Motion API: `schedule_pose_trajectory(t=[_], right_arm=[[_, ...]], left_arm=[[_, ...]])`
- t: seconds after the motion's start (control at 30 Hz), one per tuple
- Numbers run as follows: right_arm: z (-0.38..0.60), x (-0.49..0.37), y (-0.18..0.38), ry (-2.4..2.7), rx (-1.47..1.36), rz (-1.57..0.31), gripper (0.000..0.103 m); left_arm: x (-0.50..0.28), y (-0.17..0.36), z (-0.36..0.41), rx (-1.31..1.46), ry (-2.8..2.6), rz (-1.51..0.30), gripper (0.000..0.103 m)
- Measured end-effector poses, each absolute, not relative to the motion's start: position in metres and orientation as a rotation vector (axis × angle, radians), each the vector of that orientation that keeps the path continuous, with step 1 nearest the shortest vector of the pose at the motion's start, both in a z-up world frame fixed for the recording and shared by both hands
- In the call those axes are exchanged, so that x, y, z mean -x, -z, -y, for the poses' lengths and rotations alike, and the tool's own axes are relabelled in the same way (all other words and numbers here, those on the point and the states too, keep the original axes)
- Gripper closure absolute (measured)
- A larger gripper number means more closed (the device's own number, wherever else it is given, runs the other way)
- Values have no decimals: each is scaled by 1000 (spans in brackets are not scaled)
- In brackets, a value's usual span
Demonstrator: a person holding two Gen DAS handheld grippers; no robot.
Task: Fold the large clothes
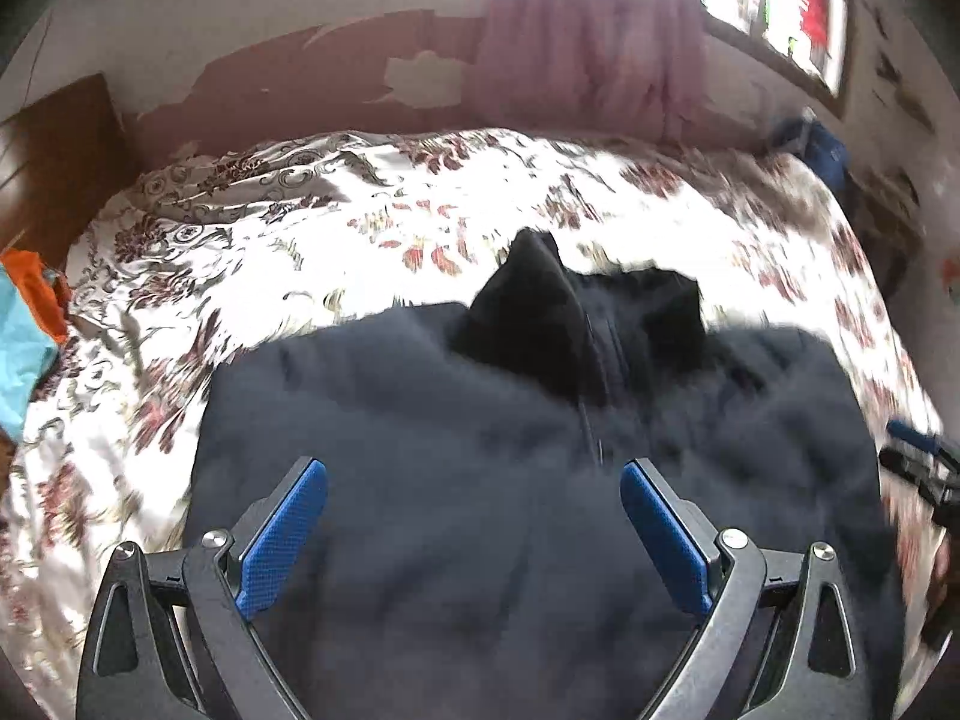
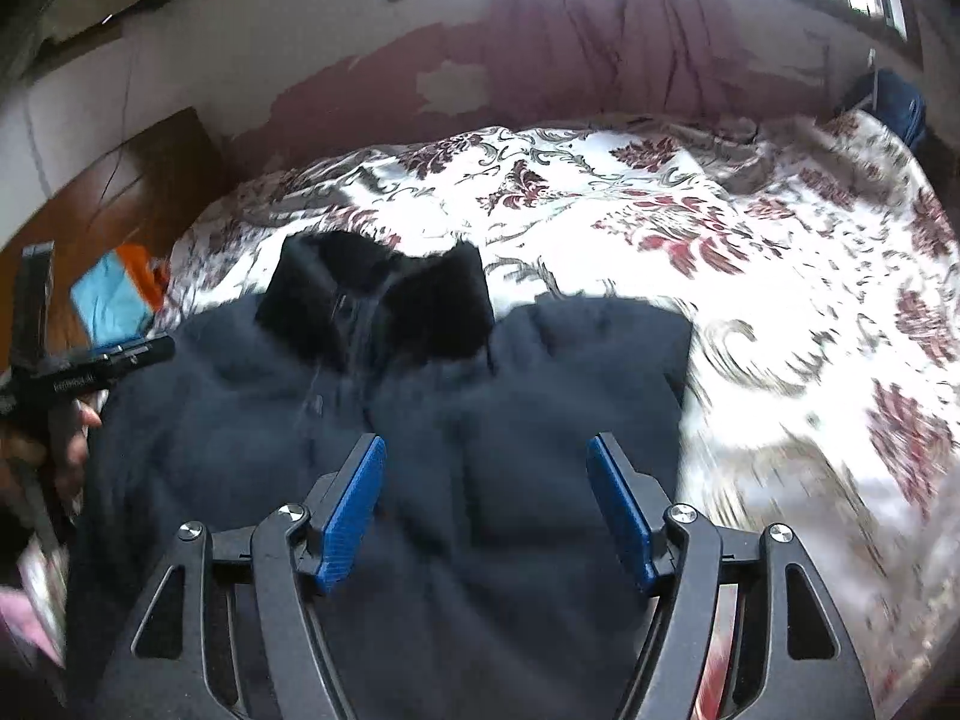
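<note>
A dark navy jacket (image 1: 480,480) with a black collar (image 1: 558,306) and a front zip lies flat on the floral bedspread (image 1: 300,228), collar away from me. It also shows in the right wrist view (image 2: 480,420), collar (image 2: 384,300) at the far end. My left gripper (image 1: 474,480) is open and empty, just above the jacket's middle left of the zip. My right gripper (image 2: 486,456) is open and empty above the jacket's right half. The left gripper shows at the left edge of the right wrist view (image 2: 90,366), the right gripper at the right edge of the left wrist view (image 1: 918,462).
A blue and orange cloth (image 1: 27,336) lies at the bed's left edge, also in the right wrist view (image 2: 120,294). A wooden headboard (image 1: 54,162) stands at the left. A pink curtain (image 1: 588,42) hangs on the far wall. A dark blue bag (image 2: 894,96) sits at the far right corner.
</note>
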State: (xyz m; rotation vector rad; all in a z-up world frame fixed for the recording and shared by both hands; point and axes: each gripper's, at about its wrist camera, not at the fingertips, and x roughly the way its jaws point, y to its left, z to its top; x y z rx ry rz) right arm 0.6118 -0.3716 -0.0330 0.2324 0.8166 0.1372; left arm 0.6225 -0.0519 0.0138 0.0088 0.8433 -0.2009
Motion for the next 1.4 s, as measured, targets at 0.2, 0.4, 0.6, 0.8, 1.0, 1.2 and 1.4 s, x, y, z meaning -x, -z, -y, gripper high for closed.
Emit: schedule_pose_trajectory(t=[0.2, 0.4, 0.6, 0.8, 1.0, 1.2, 1.4], right_arm=[[341, -705, 41, -147, -261, -843, 39], [320, -769, 58, -111, -297, -877, 39], [314, -806, 81, -88, -328, -924, 48], [313, -813, 92, -79, -333, -942, 83], [321, -787, 68, -116, -293, -886, 95], [334, -737, 32, -184, -149, -805, 97], [321, -699, 33, -280, 63, -841, 98]], left_arm=[[-702, -9, 71, 95, 175, -854, 5], [-747, 4, 85, 87, 149, -862, 5], [-781, 18, 90, 96, 111, -872, 6], [-791, 20, 96, 93, 186, -844, 54], [-778, 11, 107, 64, 297, -838, 96], [-745, -19, 91, -4, 283, -816, 98], [-708, -23, 73, -121, 330, -860, 98]])
